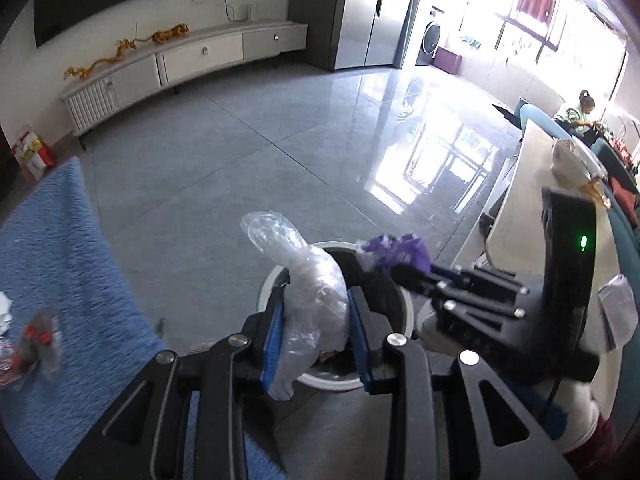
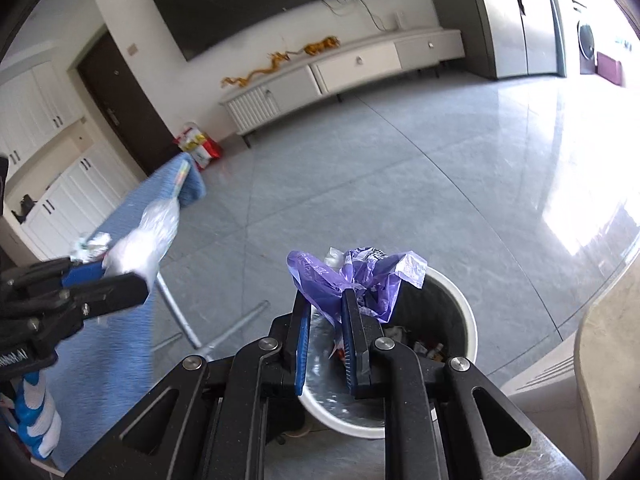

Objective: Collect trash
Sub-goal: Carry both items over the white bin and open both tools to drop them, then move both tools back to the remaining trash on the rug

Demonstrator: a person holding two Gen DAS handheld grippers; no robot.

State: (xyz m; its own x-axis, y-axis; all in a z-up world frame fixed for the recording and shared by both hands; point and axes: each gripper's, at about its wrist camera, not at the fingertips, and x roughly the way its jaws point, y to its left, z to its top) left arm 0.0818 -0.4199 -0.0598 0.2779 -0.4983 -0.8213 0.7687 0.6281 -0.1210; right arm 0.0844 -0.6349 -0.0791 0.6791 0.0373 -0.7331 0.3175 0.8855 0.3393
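Observation:
A crumpled clear plastic bag (image 1: 308, 296) is pinched between the blue pads of my left gripper (image 1: 316, 300), which is shut on it above a white round bin (image 1: 328, 382) with a dark liner. My right gripper (image 2: 324, 300) is shut on a crumpled purple plastic bag (image 2: 360, 276), held over the near left edge of the same bin (image 2: 470, 320). Some trash lies at the bin's bottom. In the left wrist view the right gripper (image 1: 400, 270) comes in from the right with the purple bag (image 1: 400, 250) over the bin's far rim. The right wrist view shows the left gripper (image 2: 120, 276) with the clear bag (image 2: 148, 236) off to the left.
A table under a blue cloth (image 1: 52, 240) stands left of the bin, with more wrappers (image 1: 40, 340) on it. A white table (image 1: 532, 184) is on the right, and a person (image 1: 580, 112) sits far behind it. A long TV cabinet (image 1: 180, 64) lines the far wall across grey tiled floor.

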